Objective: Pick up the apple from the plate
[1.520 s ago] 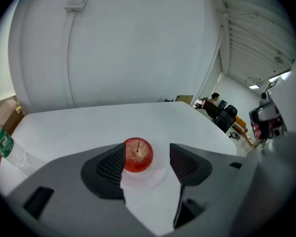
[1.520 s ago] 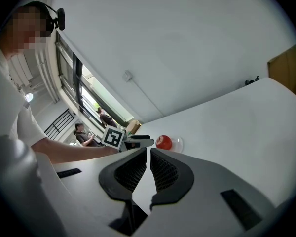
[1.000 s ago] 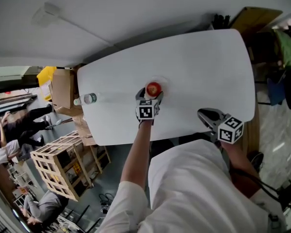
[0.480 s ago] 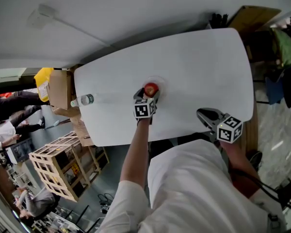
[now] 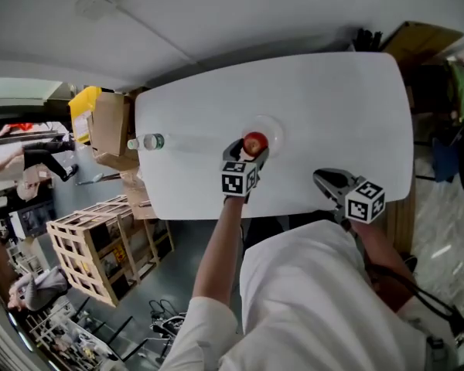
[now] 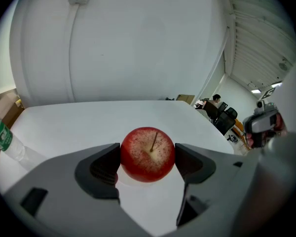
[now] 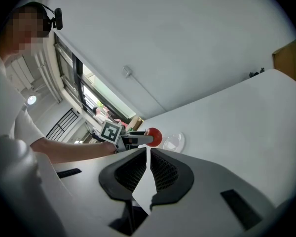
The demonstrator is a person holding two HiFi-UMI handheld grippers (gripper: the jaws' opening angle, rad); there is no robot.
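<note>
The red apple (image 6: 148,153) sits between the two pads of my left gripper (image 6: 148,158), which is shut on it. In the head view the apple (image 5: 254,142) hangs in the left gripper (image 5: 251,148) just over the near edge of the clear plate (image 5: 269,127). The right gripper view shows the apple (image 7: 154,137) held a little above the white table, beside the plate (image 7: 174,142). My right gripper (image 5: 325,181) rests near the table's front right edge. Its jaws (image 7: 148,156) are shut with nothing between them.
A plastic bottle (image 5: 147,141) lies on the white table (image 5: 332,99) near its left end. Cardboard boxes (image 5: 108,130) and a wooden crate (image 5: 100,246) stand on the floor to the left. People sit in the background at the far left.
The left gripper has closed its pads on the apple and raised it slightly off the plate. The right gripper has hardly moved.
</note>
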